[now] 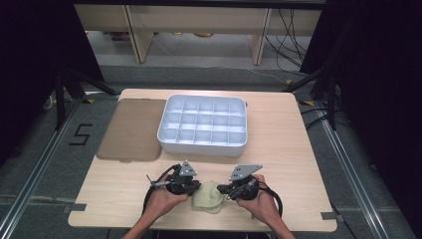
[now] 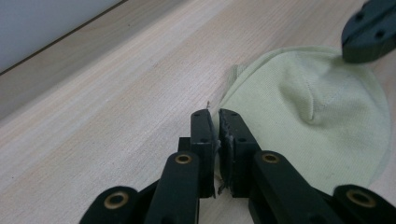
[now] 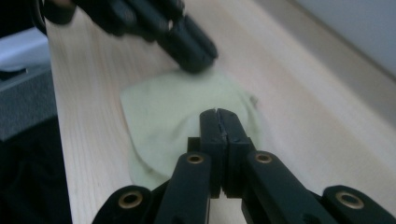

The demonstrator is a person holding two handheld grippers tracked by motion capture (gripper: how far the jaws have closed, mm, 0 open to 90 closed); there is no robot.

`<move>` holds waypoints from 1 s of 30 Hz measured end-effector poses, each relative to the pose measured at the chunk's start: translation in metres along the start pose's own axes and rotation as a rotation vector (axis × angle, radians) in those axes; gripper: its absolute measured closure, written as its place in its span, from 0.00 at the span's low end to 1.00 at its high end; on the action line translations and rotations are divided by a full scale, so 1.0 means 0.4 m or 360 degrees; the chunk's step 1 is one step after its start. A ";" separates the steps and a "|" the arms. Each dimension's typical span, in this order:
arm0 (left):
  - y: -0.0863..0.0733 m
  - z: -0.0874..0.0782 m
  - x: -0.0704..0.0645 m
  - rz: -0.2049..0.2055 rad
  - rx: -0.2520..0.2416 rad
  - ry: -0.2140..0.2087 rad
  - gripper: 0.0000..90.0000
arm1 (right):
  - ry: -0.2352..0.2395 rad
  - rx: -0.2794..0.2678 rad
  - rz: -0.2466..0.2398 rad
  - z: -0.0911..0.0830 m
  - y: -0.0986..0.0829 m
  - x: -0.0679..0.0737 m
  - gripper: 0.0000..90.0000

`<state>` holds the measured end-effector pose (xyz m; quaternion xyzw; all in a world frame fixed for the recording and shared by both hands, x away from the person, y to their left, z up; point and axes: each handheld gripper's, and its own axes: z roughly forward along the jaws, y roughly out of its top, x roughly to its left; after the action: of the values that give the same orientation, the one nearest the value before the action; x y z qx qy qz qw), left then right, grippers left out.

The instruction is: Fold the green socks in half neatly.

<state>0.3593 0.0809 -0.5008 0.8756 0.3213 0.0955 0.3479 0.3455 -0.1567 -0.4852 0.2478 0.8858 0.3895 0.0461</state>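
- A pale yellow-green piece of soft cloth [image 1: 210,197] lies flat near the front edge of the light wooden table [image 1: 278,149], between the 2 grippers.
- The left gripper [image 2: 215,122] has its jaws closed together, tips just beside the cloth's edge and holding nothing; a hand [image 1: 161,199] holds it.
- The right gripper [image 3: 218,122] also has its jaws pressed shut, hovering over the cloth's other side; whether it pinches any fabric cannot be told.
- Farther back stands a white plastic tray divided into 15 compartments [image 1: 203,143].
- Just left of the tray lies a brown rectangular lid-like panel [image 1: 130,129], touching the tray's side.
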 end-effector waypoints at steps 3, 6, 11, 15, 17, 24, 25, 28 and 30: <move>-0.001 0.001 0.001 -0.0006 -0.0009 -0.0007 0.93 | -0.0020 0.0104 -0.0004 0.018 -0.021 -0.006 1.00; -0.002 -0.002 0.000 -0.0019 -0.0017 0.0002 0.93 | -0.0007 0.0092 0.0042 0.016 -0.030 -0.013 1.00; -0.012 -0.045 -0.025 -0.0022 -0.0127 0.0013 0.92 | -0.0016 0.0085 0.0040 0.015 -0.031 -0.012 1.00; -0.040 -0.074 -0.077 0.0020 -0.0120 -0.0072 0.92 | -0.0019 0.0087 0.0043 0.015 -0.031 -0.012 1.00; -0.058 -0.066 -0.091 0.0049 -0.0071 -0.0098 0.91 | -0.0012 0.0084 0.0039 0.015 -0.031 -0.011 1.00; -0.067 -0.066 -0.091 0.0098 -0.0015 -0.0080 0.91 | -0.0001 0.0079 0.0013 0.018 -0.032 -0.012 1.00; -0.069 -0.068 -0.093 0.0062 -0.0032 -0.0067 0.90 | -0.0004 0.0077 0.0016 0.017 -0.031 -0.013 1.00; -0.070 -0.074 -0.086 0.0042 -0.0043 -0.0044 0.87 | -0.0009 0.0070 0.0046 0.011 -0.031 -0.010 0.99; -0.069 -0.078 -0.076 0.0000 -0.0062 -0.0044 0.83 | -0.0015 0.0059 0.0043 0.008 -0.030 -0.008 0.99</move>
<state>0.3099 0.0942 -0.4945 0.8698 0.3147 0.0897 0.3694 0.3443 -0.1628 -0.4962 0.2625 0.8893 0.3724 0.0403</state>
